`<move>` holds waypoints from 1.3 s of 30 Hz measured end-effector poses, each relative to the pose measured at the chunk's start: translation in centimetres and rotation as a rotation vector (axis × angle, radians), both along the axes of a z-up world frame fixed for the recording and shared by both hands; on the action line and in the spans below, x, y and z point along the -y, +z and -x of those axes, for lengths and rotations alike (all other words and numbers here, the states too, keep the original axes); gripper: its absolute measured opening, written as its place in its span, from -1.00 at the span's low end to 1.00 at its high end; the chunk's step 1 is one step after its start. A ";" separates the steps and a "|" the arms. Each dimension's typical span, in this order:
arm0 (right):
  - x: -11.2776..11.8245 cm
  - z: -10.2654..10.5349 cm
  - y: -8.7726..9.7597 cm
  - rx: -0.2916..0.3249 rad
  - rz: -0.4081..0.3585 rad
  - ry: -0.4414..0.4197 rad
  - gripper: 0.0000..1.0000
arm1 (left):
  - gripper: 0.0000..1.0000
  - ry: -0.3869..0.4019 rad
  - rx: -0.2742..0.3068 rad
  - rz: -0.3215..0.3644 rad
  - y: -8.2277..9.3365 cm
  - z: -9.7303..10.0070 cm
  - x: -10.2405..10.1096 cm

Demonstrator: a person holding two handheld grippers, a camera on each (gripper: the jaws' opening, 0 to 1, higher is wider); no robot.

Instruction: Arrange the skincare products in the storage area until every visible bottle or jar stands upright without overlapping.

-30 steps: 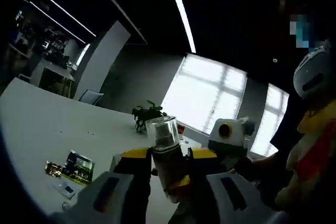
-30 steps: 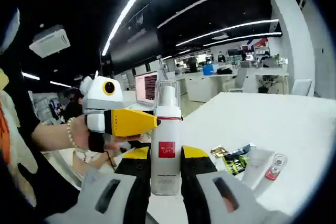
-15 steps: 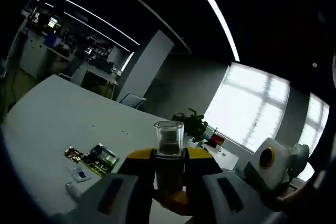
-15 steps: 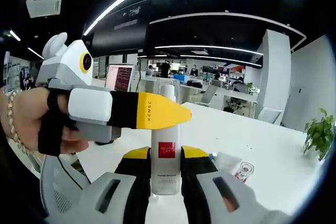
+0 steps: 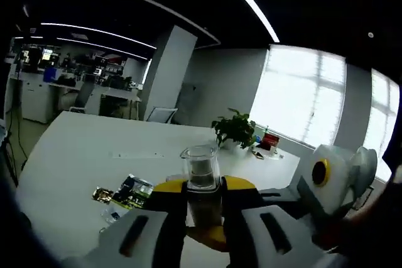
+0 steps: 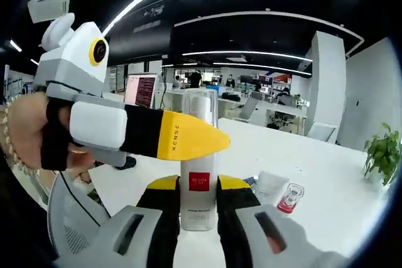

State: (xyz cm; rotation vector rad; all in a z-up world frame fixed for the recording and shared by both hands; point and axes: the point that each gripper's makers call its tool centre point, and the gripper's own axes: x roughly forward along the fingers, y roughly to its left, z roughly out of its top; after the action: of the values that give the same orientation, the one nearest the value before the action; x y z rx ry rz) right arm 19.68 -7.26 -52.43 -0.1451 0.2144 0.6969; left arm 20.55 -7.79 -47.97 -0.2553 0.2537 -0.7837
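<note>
- Both cameras have swung since a second ago, while the bottle (image 6: 199, 174) sits between the same jaws as before, upright and raised above the white table (image 6: 326, 174).
- Right gripper (image 6: 198, 194) clamps the bottle low on its body, near the red label.
- Left gripper (image 5: 205, 200) closes on the bottle higher up, its clear cap (image 5: 200, 166) standing above the jaws.
- On the table lie sachets (image 5: 129, 191), a white tube (image 6: 271, 186) and a small red-capped vial (image 6: 288, 198).
- A potted plant (image 5: 235, 130) stands near the far edge.
</note>
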 end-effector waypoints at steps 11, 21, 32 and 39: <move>2.1 2.3 1.6 -0.047 -0.076 0.379 -0.40 | -0.68 -0.498 0.139 -0.089 1.4 3.2 4.9; 3.9 3.5 2.7 -0.054 -0.103 0.546 -0.55 | -0.68 -0.669 0.224 -0.110 1.9 5.0 7.3; 3.9 2.6 0.4 0.000 -0.016 0.561 -0.58 | -0.68 -0.654 0.179 -0.176 -0.7 3.6 7.6; 4.3 1.4 -3.3 -0.001 0.060 0.517 -0.56 | -0.68 -0.583 0.111 -0.246 -4.5 2.3 7.6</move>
State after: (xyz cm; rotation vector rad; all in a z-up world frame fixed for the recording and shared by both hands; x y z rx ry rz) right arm 18.27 -11.55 -55.77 -0.2626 0.2005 1.2053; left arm 18.21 -15.42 -52.49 0.1049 0.3210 -1.3261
